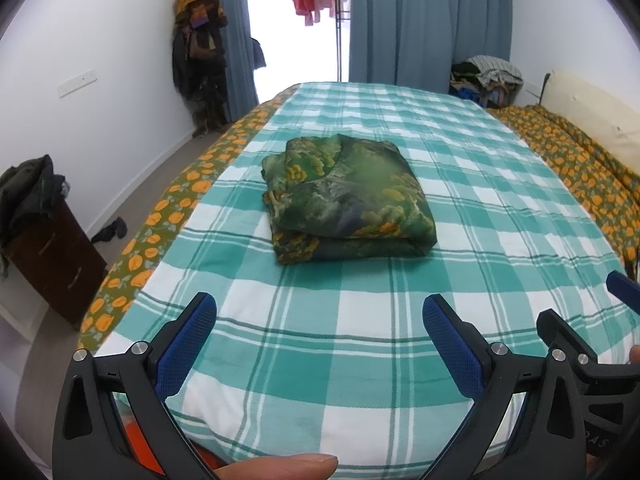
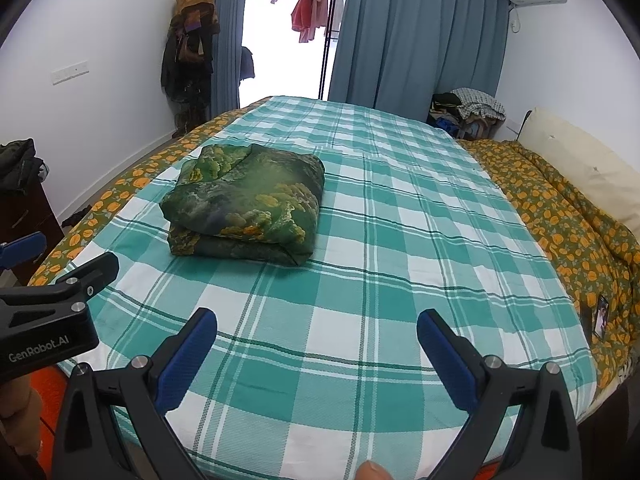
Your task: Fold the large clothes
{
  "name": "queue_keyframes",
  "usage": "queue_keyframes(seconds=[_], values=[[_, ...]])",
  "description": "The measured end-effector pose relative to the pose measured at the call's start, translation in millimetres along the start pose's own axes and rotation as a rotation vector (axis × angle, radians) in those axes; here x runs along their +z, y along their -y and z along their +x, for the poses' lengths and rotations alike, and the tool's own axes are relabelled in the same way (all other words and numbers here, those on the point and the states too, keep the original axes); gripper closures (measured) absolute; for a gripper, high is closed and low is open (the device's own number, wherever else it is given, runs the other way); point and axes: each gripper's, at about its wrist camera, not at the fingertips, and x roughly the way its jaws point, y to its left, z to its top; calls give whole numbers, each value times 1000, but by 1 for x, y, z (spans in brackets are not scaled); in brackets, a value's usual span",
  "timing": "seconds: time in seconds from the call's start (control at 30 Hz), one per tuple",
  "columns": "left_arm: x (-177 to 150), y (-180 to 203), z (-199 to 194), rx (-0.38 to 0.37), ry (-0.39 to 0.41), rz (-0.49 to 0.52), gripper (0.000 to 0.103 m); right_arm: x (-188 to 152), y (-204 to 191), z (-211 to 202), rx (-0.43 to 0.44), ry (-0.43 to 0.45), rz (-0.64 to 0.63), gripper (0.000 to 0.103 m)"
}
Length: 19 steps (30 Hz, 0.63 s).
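A green cloth with a leafy print lies folded into a thick square bundle on the bed, on top of a teal and white checked sheet. Nothing touches the bundle. The left gripper hangs over the near end of the bed with its two blue pads spread wide, and only checked sheet shows between them. The bundle sits farther up the bed, straight ahead of this gripper and well apart from it. The right gripper is spread wide too, with nothing held. From it, the bundle lies farther away and off to the left. The two grippers are side by side at the near edge of the bed. A fingertip shows at the bottom of the left view. An orange flowered blanket lies along the right side of the bed, next to a pale pillow. Blue curtains hang at the far wall, and clothes dry outside. A dark cabinet stands on the left.
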Motion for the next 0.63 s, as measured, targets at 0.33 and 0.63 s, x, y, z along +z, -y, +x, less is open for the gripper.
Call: queue_keyframes(seconds=[0.33, 0.63], values=[[-1, 2, -1, -3, -1, -3, 1, -1, -1, 1, 1, -9, 3, 1], [-1, 1, -4, 10, 17, -24, 1, -2, 2, 1, 2, -11, 7, 1]])
